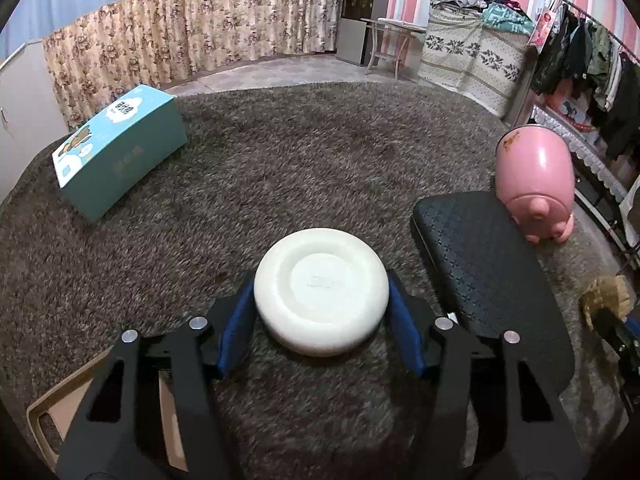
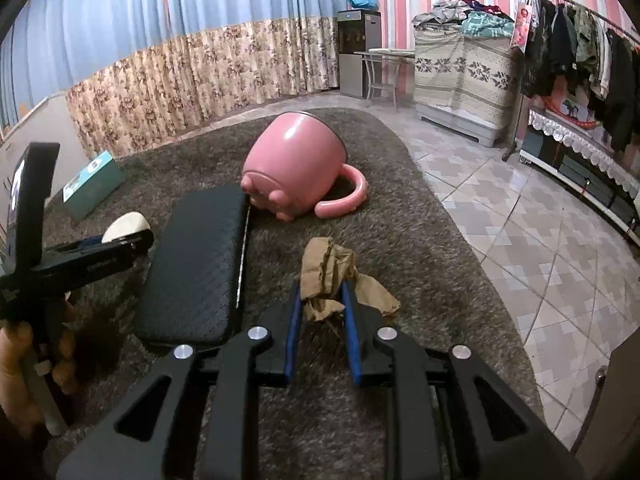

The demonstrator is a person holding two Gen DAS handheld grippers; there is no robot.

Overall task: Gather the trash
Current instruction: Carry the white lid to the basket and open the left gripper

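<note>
- The left gripper (image 1: 321,312) straddled a white round dish (image 1: 321,294) lying upside down on the shaggy grey-brown rug (image 1: 280,168); its blue pads (image 1: 236,328) stood at the dish's two sides, and whether they actually pressed on it could not be told.
- The right gripper (image 2: 320,304) had its jaws drawn narrow, pinched on a crumpled brown paper (image 2: 328,264) (the trash), which stuck up and out past the fingertips, above the rug.
- A black padded case (image 2: 196,264) lay flat just left of the paper and just right of the dish, its long edge running away from the viewer.
- Beyond the case a pink mug (image 2: 296,160) lay tipped on its side, its base touching or nearly touching the case's far corner.
- A teal box (image 1: 120,152) sat well apart at the far left of the rug, with open pile between it and the dish.
- To the right the rug's curved edge met bare tiled floor (image 2: 520,220), open up to the clothes rack (image 2: 580,40).
- A tan tray's (image 1: 40,416) rim showed at the near left.
</note>
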